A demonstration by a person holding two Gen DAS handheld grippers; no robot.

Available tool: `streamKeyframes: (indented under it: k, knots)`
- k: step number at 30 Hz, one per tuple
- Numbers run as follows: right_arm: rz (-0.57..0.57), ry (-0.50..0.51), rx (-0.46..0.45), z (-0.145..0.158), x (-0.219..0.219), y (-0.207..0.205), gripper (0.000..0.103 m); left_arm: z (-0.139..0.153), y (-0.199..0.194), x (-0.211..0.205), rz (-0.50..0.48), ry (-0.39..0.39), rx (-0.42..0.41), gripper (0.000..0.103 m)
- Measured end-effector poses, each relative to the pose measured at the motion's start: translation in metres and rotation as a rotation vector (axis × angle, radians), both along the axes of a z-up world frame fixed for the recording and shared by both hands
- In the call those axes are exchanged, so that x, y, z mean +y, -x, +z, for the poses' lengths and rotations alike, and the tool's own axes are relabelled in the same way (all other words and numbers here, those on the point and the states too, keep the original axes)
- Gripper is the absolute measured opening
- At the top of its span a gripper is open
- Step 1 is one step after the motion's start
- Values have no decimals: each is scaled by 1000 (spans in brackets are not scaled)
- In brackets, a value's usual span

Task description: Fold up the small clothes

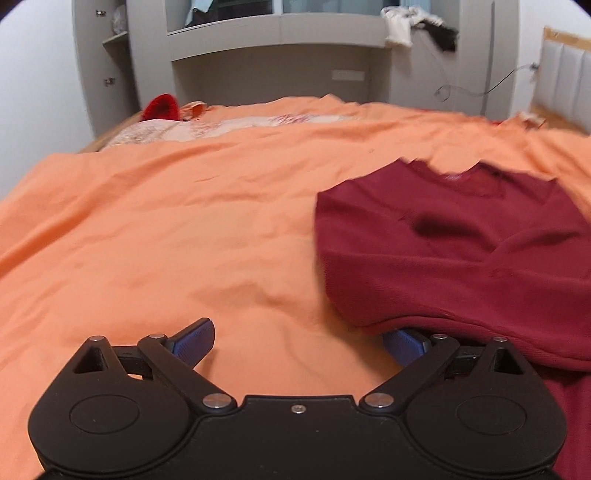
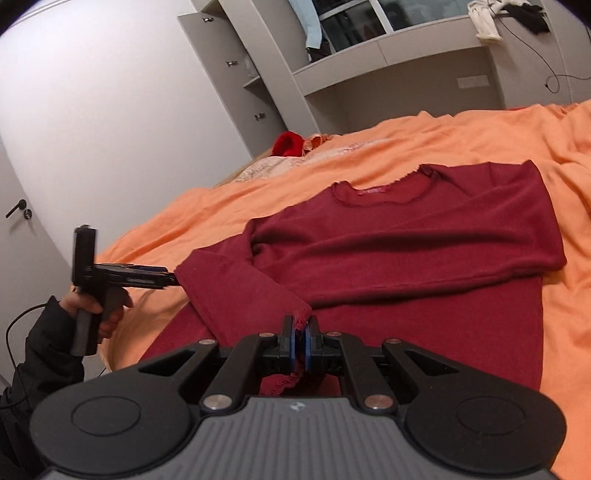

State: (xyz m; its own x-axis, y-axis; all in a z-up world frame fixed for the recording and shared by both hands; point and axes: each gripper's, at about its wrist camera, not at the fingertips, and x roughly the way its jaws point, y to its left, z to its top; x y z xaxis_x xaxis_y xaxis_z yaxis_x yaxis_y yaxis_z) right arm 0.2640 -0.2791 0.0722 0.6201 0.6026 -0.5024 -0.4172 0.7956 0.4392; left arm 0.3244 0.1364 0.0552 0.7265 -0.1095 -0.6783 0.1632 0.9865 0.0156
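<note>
Right wrist view: your right gripper (image 2: 303, 326) is clamped on the maroon sweater (image 2: 424, 251) cuff; sweater lies on the orange bedspread (image 2: 517, 136). Left wrist view only: your left gripper (image 1: 299, 341) spread wide, one pad under the hem. Red hat (image 2: 287, 143) well apart.

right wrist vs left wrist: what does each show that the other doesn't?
Right wrist only: the right gripper shut on the sleeve cuff, the door handle, the person's left hand on the left gripper's handle, and the sweater's whole body.

Left wrist only: the left gripper seen from behind, open, with one blue pad tucked under the sweater's edge.

Both: the dark red sweater, the orange bedspread, a red item at the far end, grey shelving.
</note>
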Motion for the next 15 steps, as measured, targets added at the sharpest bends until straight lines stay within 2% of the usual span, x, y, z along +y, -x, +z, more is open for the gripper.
streamKeyframes:
  k: [4,8,11,13,14,15]
  knots:
    - [1,4,12,-4,-2,1,5,12,10,16,-67,145,-45,102]
    - [7,-19,27,-15,-4,3,6,17,9,29,-45,253,-74,102]
    - [25,-44,42,-27,-5,2,15,13,1,31,3,290,-77,102]
    - [44,-76,46,-32,-7,2,43,11,-8,32,37,310,-79,102]
    - [52,-89,47,-33,-8,1,64,10,-14,32,52,327,-78,102]
    - [62,-98,48,-35,-8,1,68,8,-21,32,67,338,-77,102]
